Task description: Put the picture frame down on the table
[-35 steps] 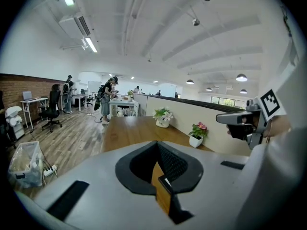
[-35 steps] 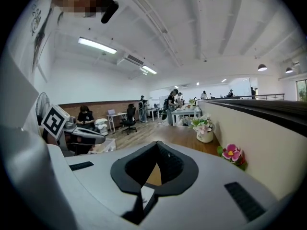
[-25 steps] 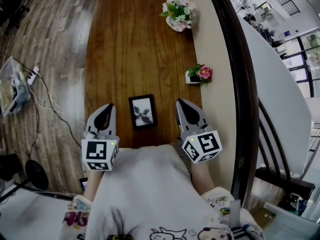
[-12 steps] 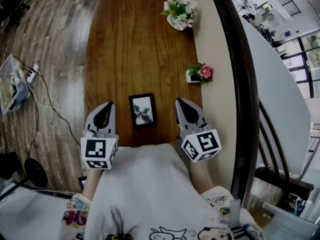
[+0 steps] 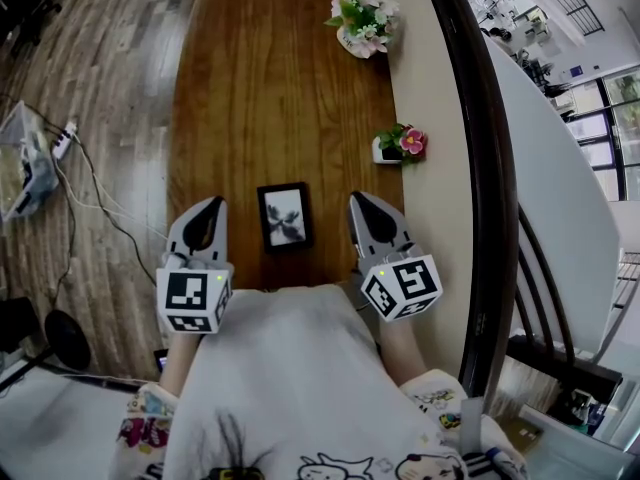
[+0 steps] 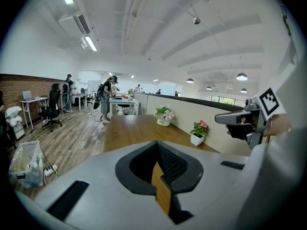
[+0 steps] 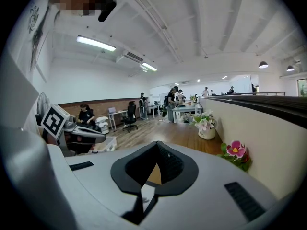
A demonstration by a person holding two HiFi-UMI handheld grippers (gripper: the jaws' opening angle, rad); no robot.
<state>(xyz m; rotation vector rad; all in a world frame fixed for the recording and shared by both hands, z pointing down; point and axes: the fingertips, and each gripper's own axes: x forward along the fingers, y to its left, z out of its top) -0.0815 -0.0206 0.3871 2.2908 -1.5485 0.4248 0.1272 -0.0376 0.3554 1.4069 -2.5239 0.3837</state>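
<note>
The picture frame (image 5: 284, 216) lies face-up on the worktop (image 5: 262, 88) between the closed, empty left hand-held gripper (image 5: 209, 206) and right hand-held gripper (image 5: 359, 201), so it is either already set down or awaiting pickup.

Small pink-flower pot (image 5: 398, 146) sits just ahead of my right fingers (image 5: 374, 222), with the white bouquet vase (image 5: 362, 20) way farther out. Off beyond my left fingers (image 5: 198, 230) are a power strip (image 5: 62, 140) and a clear bin (image 5: 22, 164) on the wood floor (image 5: 110, 58).

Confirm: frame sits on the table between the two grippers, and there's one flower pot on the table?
Wrong on the pots: there are two, a white-flowered pot at the far right corner and a pink-flowered pot nearer along the right edge. The head view shows both. The frame does sit on the table between the left gripper and right gripper.
</note>
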